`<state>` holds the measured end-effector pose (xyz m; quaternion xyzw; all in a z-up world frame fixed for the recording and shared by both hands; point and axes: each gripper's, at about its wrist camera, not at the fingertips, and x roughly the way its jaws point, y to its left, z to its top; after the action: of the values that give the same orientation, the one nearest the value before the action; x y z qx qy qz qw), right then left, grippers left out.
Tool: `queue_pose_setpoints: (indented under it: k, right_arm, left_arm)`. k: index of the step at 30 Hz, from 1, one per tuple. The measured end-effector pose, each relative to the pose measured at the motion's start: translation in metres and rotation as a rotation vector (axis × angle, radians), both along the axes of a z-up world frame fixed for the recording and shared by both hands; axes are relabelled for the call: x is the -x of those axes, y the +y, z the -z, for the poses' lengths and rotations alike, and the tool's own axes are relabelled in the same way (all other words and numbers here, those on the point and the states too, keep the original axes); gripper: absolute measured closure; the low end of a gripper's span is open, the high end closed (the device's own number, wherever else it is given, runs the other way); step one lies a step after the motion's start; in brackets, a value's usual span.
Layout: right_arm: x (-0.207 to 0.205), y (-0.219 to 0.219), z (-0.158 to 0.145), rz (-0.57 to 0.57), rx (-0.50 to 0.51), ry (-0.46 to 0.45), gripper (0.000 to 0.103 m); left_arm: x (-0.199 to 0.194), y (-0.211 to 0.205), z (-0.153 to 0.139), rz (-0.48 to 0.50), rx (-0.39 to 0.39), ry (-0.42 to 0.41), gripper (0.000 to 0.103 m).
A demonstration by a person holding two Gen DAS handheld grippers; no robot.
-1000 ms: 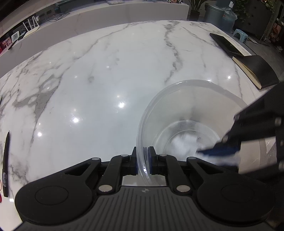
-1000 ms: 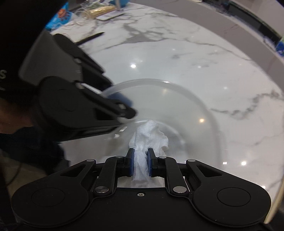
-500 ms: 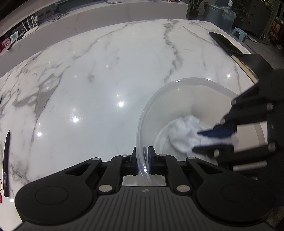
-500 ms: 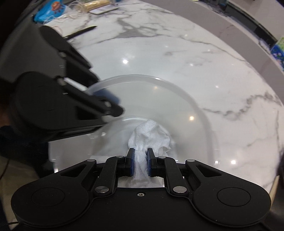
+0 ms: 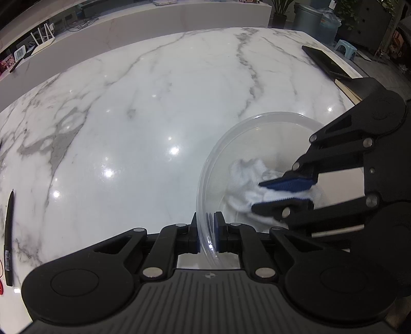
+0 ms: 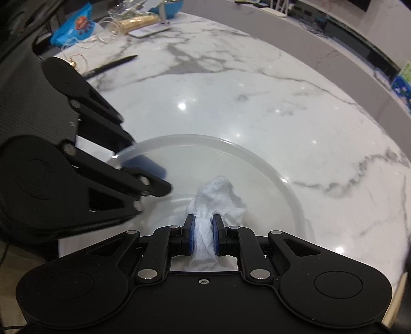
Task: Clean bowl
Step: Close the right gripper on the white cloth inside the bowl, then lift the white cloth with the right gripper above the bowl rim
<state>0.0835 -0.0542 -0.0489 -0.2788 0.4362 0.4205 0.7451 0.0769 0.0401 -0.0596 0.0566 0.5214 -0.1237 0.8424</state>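
A clear plastic bowl (image 5: 259,123) sits on the white marble table, near its front edge. My left gripper (image 5: 206,226) is shut on the bowl's near rim, one pad inside and one outside. My right gripper (image 6: 203,231) is shut on a white cloth (image 6: 218,195) and holds it down inside the bowl (image 6: 257,164). In the left wrist view the cloth (image 5: 246,174) presses against the bowl's inner wall, with the right gripper (image 5: 267,195) reaching in from the right. In the right wrist view the left gripper (image 6: 136,159) grips the rim at the left.
A black pen (image 5: 9,231) lies at the table's left edge. A black phone (image 5: 325,63) and a dark notebook (image 5: 352,87) lie at the far right. Blue snack bag (image 6: 74,25), a cord and a golden packet (image 6: 138,21) sit at the far end.
My right gripper has swept the cloth across the inside of the bowl, from the bottom toward the side wall. My left gripper has kept its hold on the rim.
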Motion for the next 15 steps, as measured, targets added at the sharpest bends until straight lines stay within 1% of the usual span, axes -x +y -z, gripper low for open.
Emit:
queue_pose_setpoints:
  k: [8,15]
  right_arm:
    - [0.000,-0.003,-0.020,0.025,-0.066,-0.031,0.091]
    - [-0.005,-0.018,-0.050,0.082,-0.175,-0.078,0.091]
  left_arm:
    - [-0.001,0.003,0.000,-0.018,-0.001,0.001,0.095]
    - [-0.001,0.003,0.000,-0.017,-0.004,0.000,0.095]
